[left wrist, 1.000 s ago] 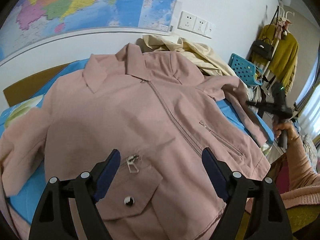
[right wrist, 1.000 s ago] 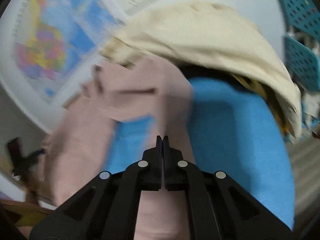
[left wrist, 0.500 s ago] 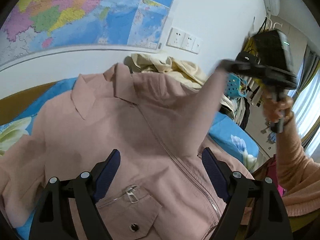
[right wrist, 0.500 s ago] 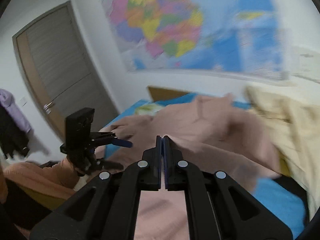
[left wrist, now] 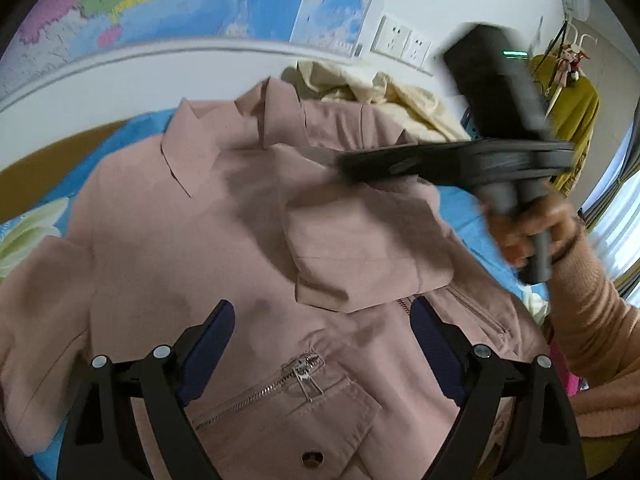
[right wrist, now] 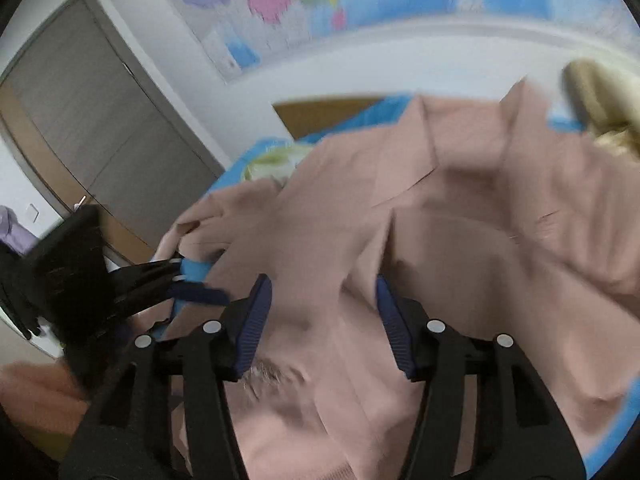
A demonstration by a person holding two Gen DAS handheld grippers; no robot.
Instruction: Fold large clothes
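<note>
Pink jacket (left wrist: 192,248) fills centre frame beneath my left gripper (left wrist: 320,344), jaws spread; my right gripper (right wrist: 324,320), released, hovers above its folded sleeve (left wrist: 360,248).

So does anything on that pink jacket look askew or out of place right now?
Slightly. The pink jacket has one sleeve folded across its chest at an angle, cuff rumpled rather than flat. The other sleeve is not folded in. No damage shows.
</note>
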